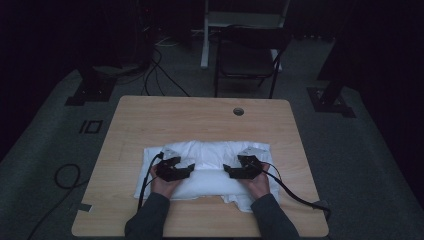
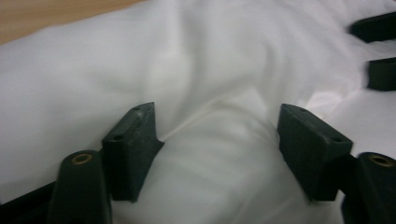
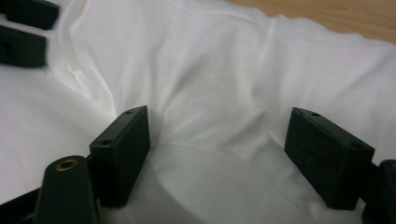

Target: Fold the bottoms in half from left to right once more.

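Observation:
A white cloth [image 1: 207,150] lies crumpled on the near half of the wooden table [image 1: 200,112], with a thick rolled fold [image 1: 207,181] along its near side. My left gripper [image 1: 190,167] rests on the left end of that fold and points right. My right gripper [image 1: 227,170] rests on the right end and points left. In the left gripper view the jaws [image 2: 217,135] stand wide apart with a ridge of cloth [image 2: 219,163] between them, not pinched. The right gripper view has its jaws [image 3: 217,135] just as wide over the cloth [image 3: 215,84]. Each view catches the other gripper's black tips [image 2: 376,46] [image 3: 23,32].
A round cable hole [image 1: 238,111] sits near the table's far edge. Bare wood [image 1: 165,115] stretches beyond the cloth. A dark folding chair [image 1: 250,50] stands behind the table. Cables [image 1: 67,175] lie on the grey floor at the left, and one trails off the table's right corner [image 1: 305,200].

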`<state>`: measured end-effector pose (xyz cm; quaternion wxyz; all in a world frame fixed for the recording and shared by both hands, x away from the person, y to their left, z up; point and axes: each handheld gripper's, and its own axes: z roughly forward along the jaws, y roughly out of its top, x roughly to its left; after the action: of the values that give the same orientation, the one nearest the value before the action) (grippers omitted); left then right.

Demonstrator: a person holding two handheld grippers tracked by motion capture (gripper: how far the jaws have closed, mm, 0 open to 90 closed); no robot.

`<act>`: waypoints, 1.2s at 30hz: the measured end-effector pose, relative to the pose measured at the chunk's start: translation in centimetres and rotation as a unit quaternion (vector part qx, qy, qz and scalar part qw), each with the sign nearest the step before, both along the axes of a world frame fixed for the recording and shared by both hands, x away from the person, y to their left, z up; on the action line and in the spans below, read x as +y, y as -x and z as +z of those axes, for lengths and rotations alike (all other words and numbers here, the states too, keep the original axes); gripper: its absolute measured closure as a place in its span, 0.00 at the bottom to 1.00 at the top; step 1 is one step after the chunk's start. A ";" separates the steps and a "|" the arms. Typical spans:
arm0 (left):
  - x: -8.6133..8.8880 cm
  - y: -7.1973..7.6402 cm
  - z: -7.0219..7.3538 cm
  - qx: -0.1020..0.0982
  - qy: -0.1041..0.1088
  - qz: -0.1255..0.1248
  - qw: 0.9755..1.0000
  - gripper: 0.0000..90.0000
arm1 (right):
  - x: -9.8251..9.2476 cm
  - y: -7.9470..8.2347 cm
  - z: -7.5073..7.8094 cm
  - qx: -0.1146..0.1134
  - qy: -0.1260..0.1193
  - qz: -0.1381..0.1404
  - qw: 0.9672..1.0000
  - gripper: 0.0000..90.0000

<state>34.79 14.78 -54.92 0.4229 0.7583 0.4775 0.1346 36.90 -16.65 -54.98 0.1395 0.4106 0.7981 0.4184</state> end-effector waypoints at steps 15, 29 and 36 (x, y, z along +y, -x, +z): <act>6.4 1.5 0.1 0.028 -0.027 0.131 0.991 0.03 | -3.1 1.6 1.4 -0.009 -0.006 -0.016 1.000 0.24; 6.7 1.5 -0.7 0.042 -0.089 0.162 0.982 0.00 | -4.5 2.8 0.9 0.003 0.016 -0.031 0.999 0.18; 5.9 1.6 -0.7 0.044 -0.107 0.151 0.982 0.01 | -4.1 2.3 0.1 0.024 0.020 -0.033 0.999 0.17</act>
<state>33.20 20.64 -55.60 0.2924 0.7235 0.5877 0.2137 34.61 -20.79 -54.90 0.1420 0.4436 0.7955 0.3875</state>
